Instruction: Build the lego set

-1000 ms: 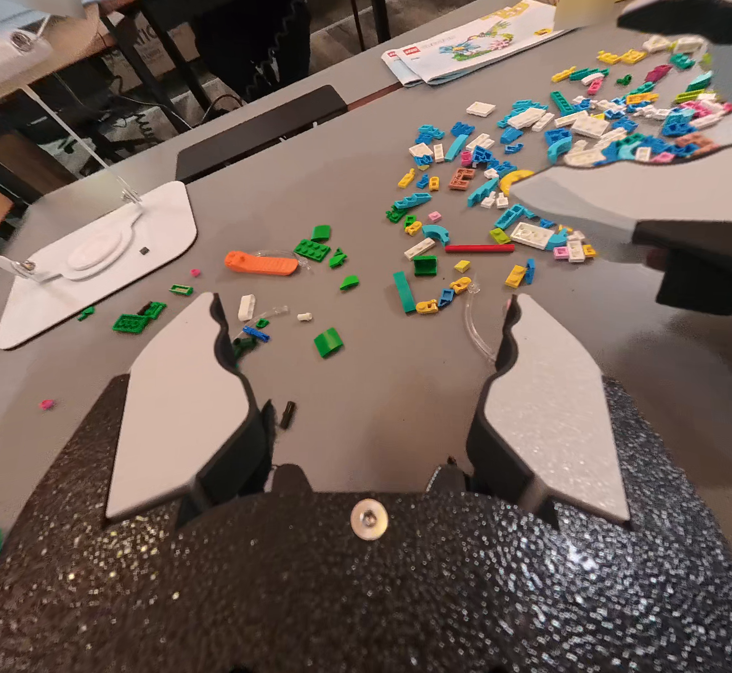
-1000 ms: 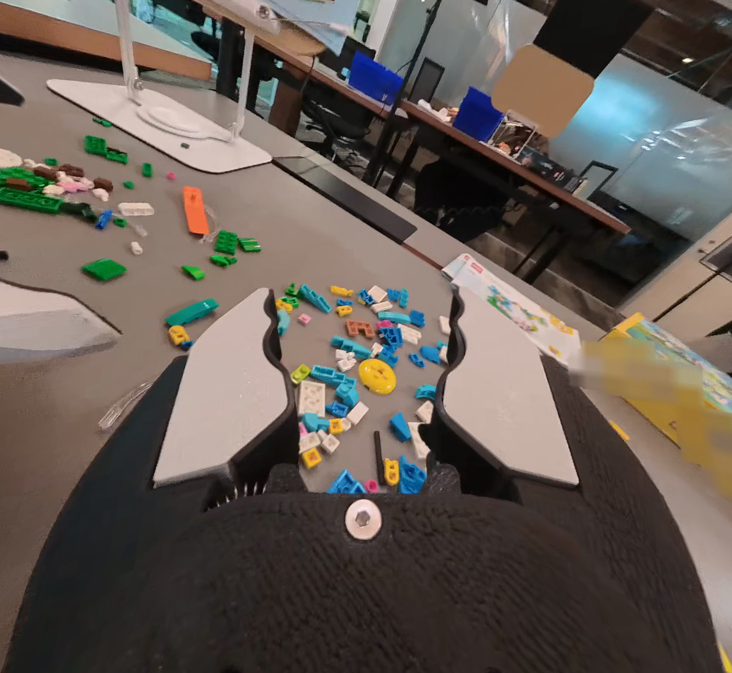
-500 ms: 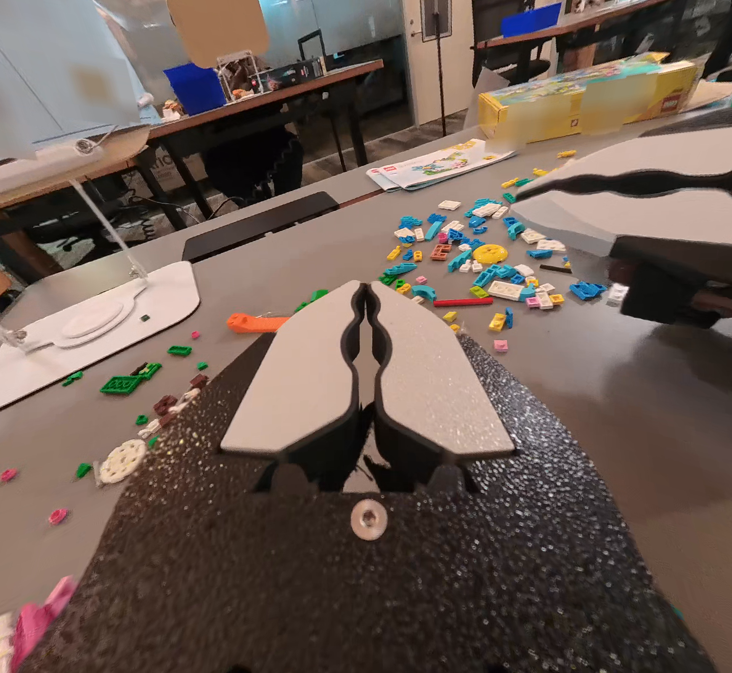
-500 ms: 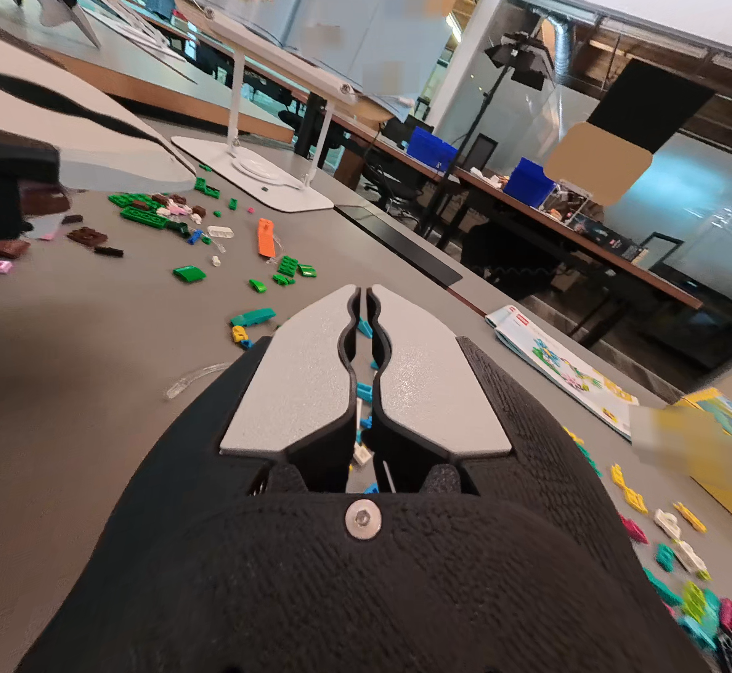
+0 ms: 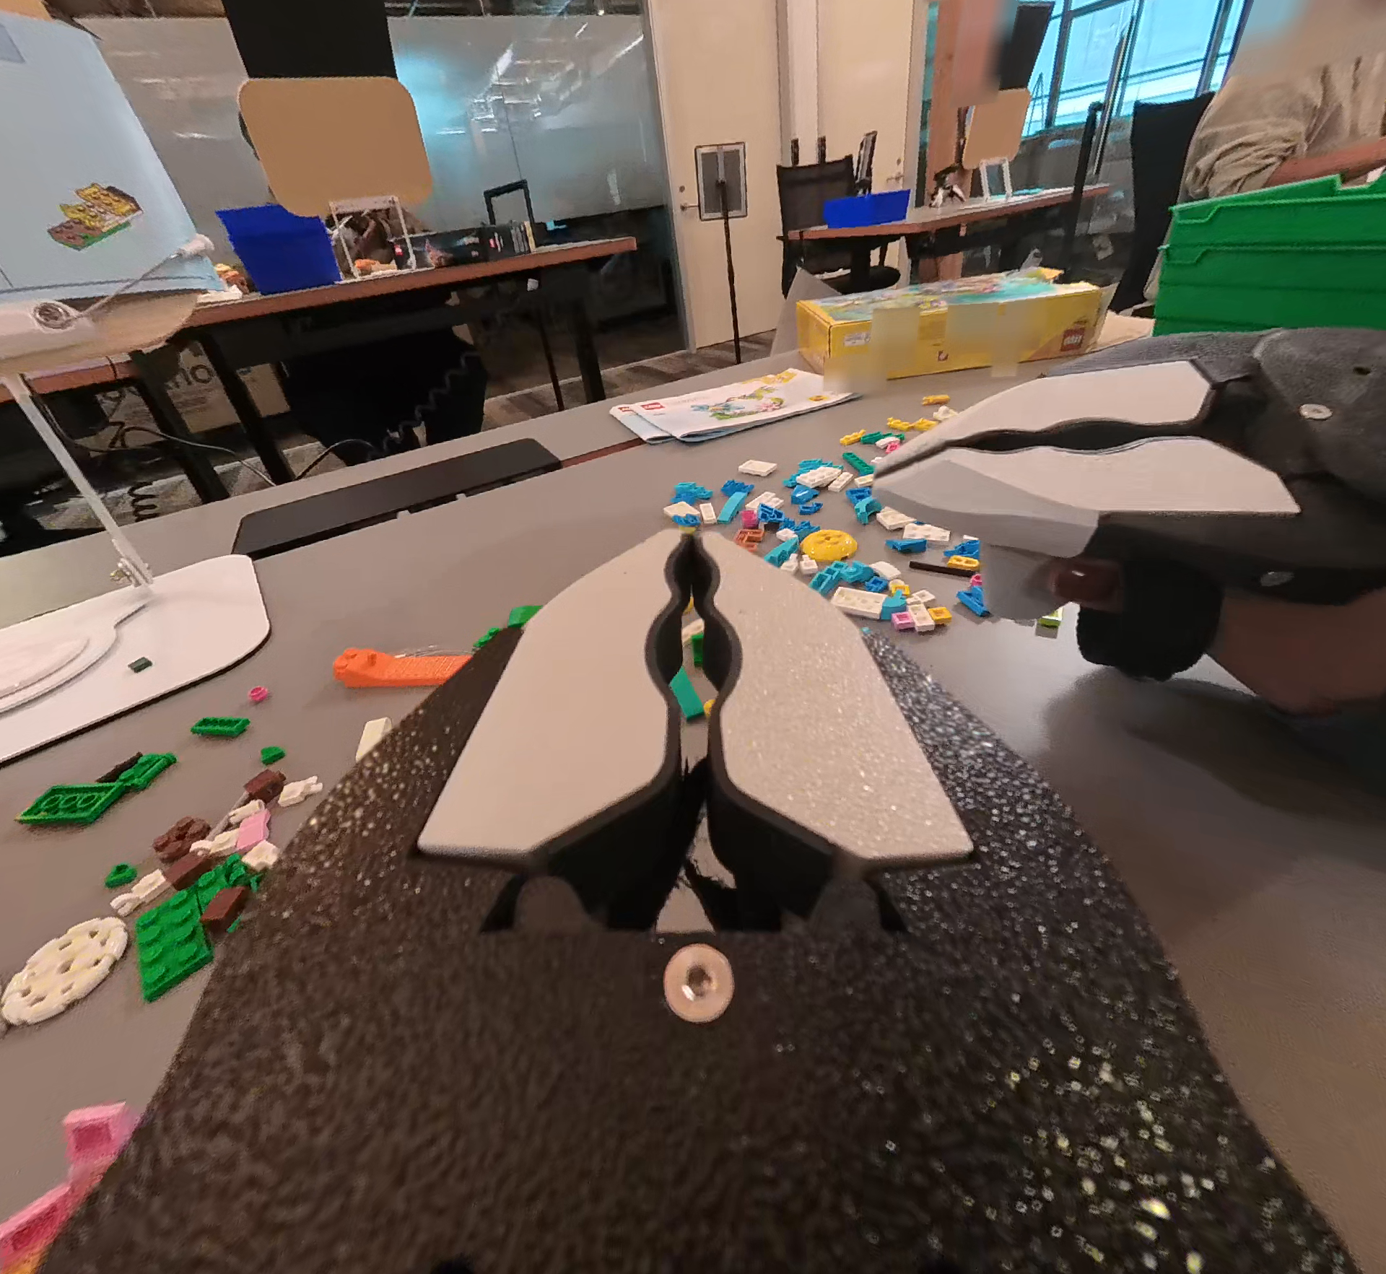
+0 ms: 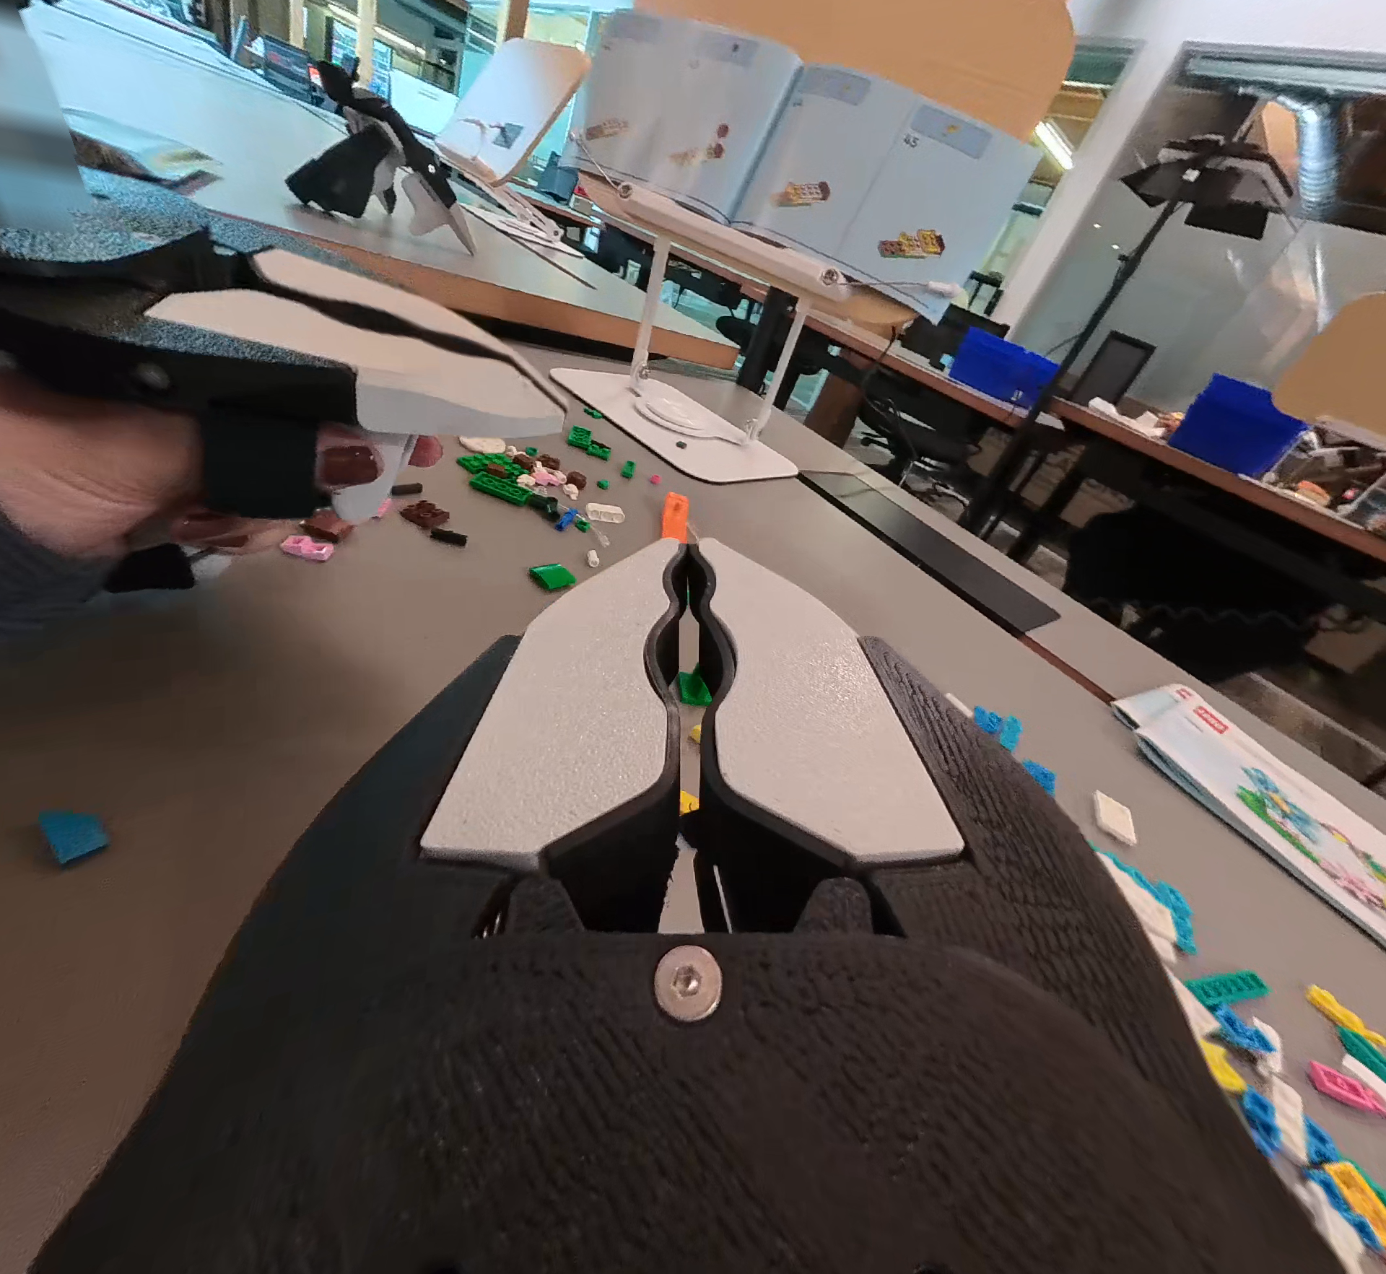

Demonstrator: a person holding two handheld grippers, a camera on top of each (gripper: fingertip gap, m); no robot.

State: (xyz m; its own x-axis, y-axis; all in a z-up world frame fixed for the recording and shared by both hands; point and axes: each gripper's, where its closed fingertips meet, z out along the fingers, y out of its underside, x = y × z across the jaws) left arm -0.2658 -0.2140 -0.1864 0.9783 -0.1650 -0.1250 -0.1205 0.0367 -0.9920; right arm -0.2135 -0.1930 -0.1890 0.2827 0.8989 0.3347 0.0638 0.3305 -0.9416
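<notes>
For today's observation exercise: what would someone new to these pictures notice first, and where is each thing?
First, the two shut grippers: the left gripper fills its own view's foreground, with the right gripper raised at its right above a scatter of blue, white and yellow lego pieces. Next, the orange brick separator lying left of centre on the grey table, and the open instruction book on its white stand behind.

Left gripper (image 5: 688,548) closed, empty, raised above table; right gripper (image 6: 685,549) likewise, tips meeting.
</notes>
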